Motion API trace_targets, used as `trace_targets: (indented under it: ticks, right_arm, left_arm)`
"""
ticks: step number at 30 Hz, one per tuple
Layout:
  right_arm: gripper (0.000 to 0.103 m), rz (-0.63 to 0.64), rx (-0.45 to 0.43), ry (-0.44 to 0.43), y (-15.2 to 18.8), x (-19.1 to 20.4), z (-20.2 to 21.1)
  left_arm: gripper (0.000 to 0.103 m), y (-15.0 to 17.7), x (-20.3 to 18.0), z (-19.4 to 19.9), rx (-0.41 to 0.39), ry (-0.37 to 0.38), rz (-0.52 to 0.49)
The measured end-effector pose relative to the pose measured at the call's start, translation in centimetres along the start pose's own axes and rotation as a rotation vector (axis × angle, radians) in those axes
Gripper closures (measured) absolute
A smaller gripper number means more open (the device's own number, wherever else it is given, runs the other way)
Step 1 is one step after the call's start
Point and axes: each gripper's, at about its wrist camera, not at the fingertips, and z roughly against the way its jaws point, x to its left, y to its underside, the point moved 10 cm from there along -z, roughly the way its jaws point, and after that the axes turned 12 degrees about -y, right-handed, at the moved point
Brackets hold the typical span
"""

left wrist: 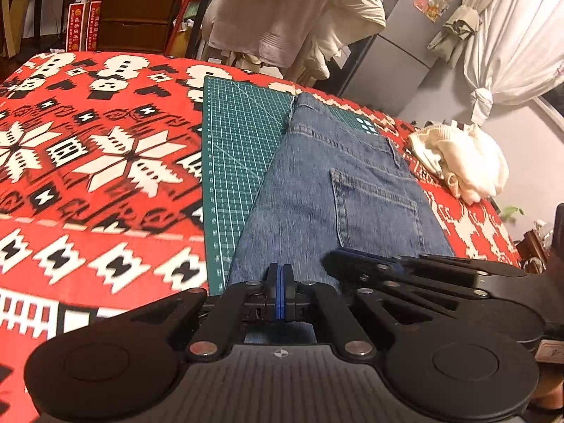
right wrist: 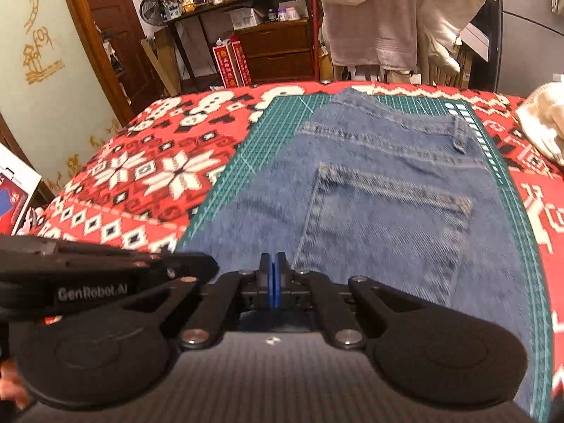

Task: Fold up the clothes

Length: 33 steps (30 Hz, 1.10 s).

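Note:
Blue jeans [left wrist: 338,190] lie flat on a green cutting mat [left wrist: 239,148], back pocket [left wrist: 377,208] up and waistband at the far end. My left gripper [left wrist: 280,271] is shut low over the near part of the denim, left of the pocket. Its blue pads are pressed together and no cloth shows between them. The right gripper [left wrist: 338,264] comes in from the right, close beside it. In the right wrist view the jeans [right wrist: 370,190] fill the mat [right wrist: 246,162]. There my right gripper [right wrist: 273,264] is shut just over the denim, and the left gripper [right wrist: 197,262] sits at its left.
A red patterned blanket [left wrist: 98,162] covers the bed under the mat. A cream garment [left wrist: 465,162] is bunched at the right edge of the bed. Hanging clothes [left wrist: 289,17], wooden drawers [left wrist: 137,17] and a shelf stand beyond the far edge.

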Motion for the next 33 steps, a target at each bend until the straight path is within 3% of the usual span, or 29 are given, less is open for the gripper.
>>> trace_targets:
  ticks: [15, 18, 25, 33]
  right_arm:
    - [0.102, -0.031, 0.069, 0.034, 6.8, -1.4, 9.2]
    - [0.101, -0.046, 0.03, 0.07, 6.3, -2.4, 10.5]
    - [0.1, -0.007, 0.002, 0.124, 4.5, -3.4, 9.0]
    - [0.099, 0.061, 0.019, 0.137, 6.0, -3.0, 9.2]
  left_arm:
    - [0.103, 3.9, -0.1, 3.5, 0.017, -0.045, -0.084]
    - [0.102, 3.7, -1.1, 3.8, 0.018, 0.002, -0.065]
    - [0.102, 3.5, -5.6, 2.0, 0.023, 0.062, -0.111]
    - [0.099, 4.5, -5.9, 2.4, -0.001, 0.016, -0.181]
